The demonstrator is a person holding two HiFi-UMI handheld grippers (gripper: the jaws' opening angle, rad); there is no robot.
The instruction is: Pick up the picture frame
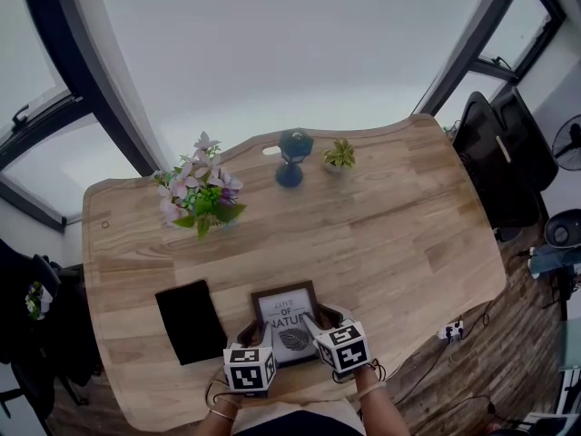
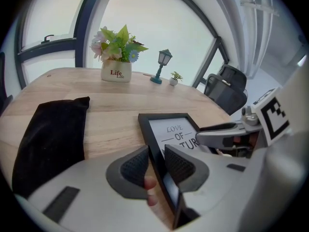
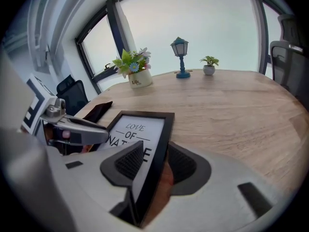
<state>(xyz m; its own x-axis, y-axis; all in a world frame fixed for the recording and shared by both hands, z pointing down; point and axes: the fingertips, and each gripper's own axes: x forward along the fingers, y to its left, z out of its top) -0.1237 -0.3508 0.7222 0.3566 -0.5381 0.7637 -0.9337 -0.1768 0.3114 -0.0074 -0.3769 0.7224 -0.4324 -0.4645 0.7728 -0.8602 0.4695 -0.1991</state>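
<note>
Left gripper (image 2: pixel 157 161) jaws: pinching the picture frame (image 2: pixel 170 125) by its left border.
Right gripper (image 3: pixel 157 157) jaws: spread, straddling the frame's right border, with a gap at the rear pad.
Picture frame: at the table's (image 1: pixel 390 234) near edge, print facing up.
Black cloth (image 1: pixel 189 322): flat on the table's near left.
Flower pot (image 1: pixel 201 194): on the table's far left.

Both grippers pointed forward and steeply down, side by side close to the body, with the right forearm (image 1: pixel 385 413) bare behind them. The left gripper (image 2: pixel 157 167) had its pads closed on the left edge of the picture frame (image 2: pixel 170 125). The right gripper (image 3: pixel 153 162) stood wider, its jaws on either side of the right edge, seemingly not pressing.
</note>
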